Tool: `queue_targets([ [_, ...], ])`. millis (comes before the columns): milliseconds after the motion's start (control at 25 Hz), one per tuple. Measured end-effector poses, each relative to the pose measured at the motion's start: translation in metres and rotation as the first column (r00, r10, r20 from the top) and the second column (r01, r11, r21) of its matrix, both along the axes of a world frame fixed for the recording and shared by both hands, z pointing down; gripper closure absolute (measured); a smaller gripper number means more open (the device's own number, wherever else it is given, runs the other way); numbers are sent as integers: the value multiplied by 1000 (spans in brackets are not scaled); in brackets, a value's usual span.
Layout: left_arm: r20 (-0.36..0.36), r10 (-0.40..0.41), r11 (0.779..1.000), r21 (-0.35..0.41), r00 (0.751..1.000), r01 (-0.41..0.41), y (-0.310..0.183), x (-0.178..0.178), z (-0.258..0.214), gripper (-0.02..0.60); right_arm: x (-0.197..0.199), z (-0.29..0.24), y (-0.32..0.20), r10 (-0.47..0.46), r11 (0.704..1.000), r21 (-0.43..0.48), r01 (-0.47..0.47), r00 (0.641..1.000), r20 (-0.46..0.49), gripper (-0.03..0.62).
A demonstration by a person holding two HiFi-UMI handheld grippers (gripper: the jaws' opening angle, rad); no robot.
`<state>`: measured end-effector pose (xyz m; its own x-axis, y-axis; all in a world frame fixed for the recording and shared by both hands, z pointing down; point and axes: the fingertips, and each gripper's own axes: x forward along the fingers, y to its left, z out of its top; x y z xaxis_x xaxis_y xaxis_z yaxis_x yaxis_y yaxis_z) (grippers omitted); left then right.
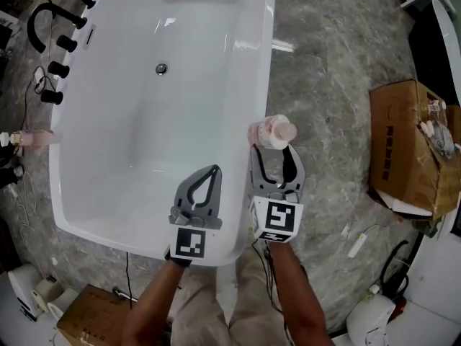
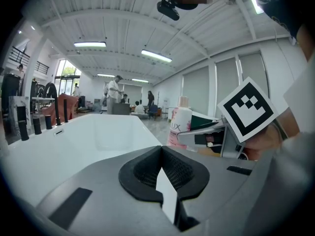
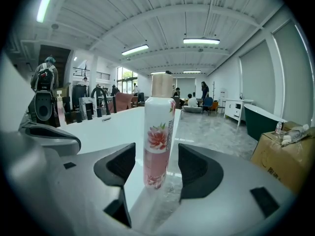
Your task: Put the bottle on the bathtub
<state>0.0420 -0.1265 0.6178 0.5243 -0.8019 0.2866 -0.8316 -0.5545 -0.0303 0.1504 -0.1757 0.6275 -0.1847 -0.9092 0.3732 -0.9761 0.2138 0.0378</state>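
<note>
Bathtub (image 1: 258, 99): white, long, takes up the left half of the head view. Its right-hand rim runs away from the person, with marble floor beyond it.

Right tongs (image 1: 272, 148): over that rim, pointing forward along it and a little downward. They are spread, one pad on each side of the bottle, with a clear gap on both sides and no pad pressing.

Left tongs (image 1: 213, 170): just left of the right pair, over the near end of the tub. They are pressed together with nothing between them.

Bottle (image 3: 158, 141): white and pink with a flower print and a pale cap. It stands upright on the rim close to the outer edge, so its long axis is vertical. It sits straight ahead in the mouth of the right tongs, between the pads and slightly left of centre. From the left tongs it lies ahead and to the right, so the right hand is plainly nearer.

Judgement: the placing looks done or nearly done. The coming move is likely a straight draw-back of the right tongs along their own line. The bottle is tall, narrow and near the edge, so a sideways brush from either pad could tip it to the floor.
</note>
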Motion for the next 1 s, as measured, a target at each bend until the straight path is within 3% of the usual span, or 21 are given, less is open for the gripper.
queue_targets([
  [640, 4, 0, 1000, 7, 1000, 0, 4, -3, -16, 565, 7, -23, 37, 32, 999, 30, -32, 999, 6, 439],
  [800, 14, 15, 1000, -3, 1000, -15, 16, -8, -47, 565, 9, -44, 63, 23, 1000, -21, -23, 1000, 2, 470],
  [1000, -14, 73, 996, -50, 997, -74, 49, 2, -116, 565, 26, -109, 84, 25, 998, -53, -27, 999, -30, 528],
])
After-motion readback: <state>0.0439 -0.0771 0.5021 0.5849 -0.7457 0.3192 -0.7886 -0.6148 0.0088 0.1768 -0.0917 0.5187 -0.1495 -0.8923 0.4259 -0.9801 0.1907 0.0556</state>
